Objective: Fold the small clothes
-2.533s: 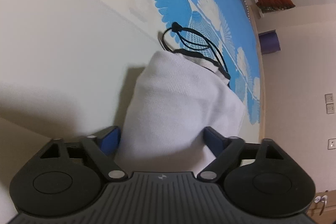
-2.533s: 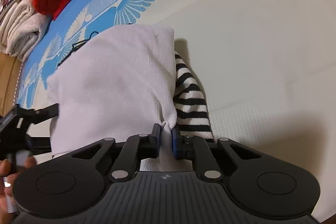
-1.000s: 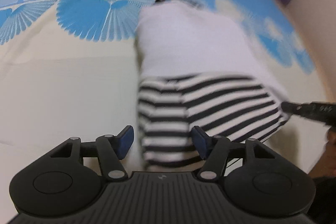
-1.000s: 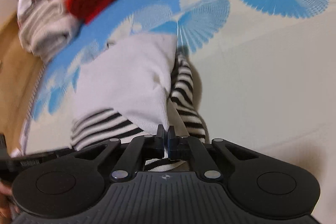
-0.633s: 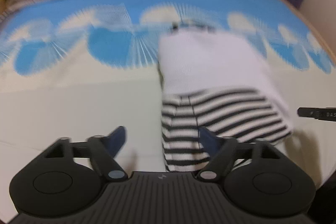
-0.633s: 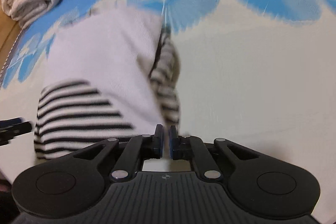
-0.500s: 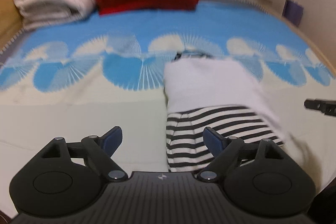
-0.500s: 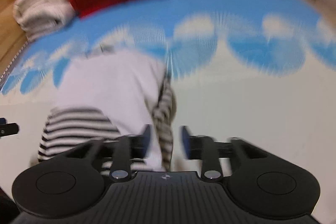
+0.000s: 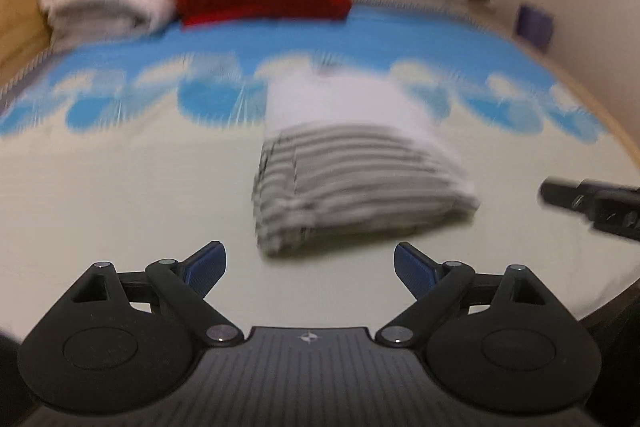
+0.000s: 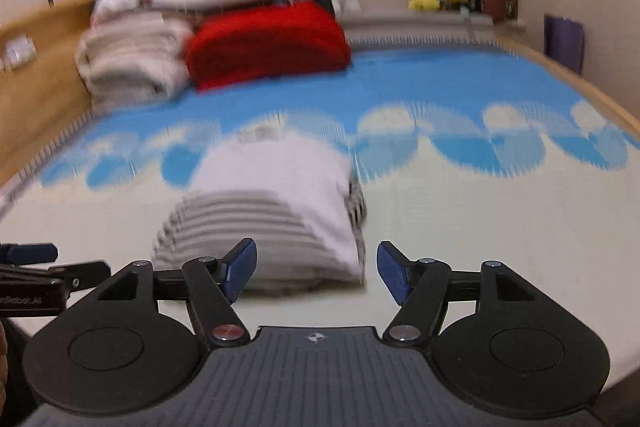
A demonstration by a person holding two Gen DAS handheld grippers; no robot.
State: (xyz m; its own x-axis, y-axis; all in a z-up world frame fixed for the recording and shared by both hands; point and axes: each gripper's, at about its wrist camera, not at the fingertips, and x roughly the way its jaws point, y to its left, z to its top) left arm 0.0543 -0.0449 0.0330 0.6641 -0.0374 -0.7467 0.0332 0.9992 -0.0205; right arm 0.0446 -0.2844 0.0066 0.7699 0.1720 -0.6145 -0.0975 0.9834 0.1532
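Folded striped garment (image 9: 352, 183) found lying flat on the patterned bedspread (image 9: 120, 179), white part toward the headboard. Left gripper (image 9: 310, 267) noted with jaws just opened wide, nothing between. Right gripper (image 10: 316, 269) likewise just spread, empty, short of the garment's near edge. Red blanket (image 10: 268, 43) and beige folded blankets (image 10: 132, 63) stacked behind.

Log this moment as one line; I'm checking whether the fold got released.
left gripper: open, empty | right gripper: jaws just opened, empty | striped garment: folded, lying free on bed | both grippers: clear of garment
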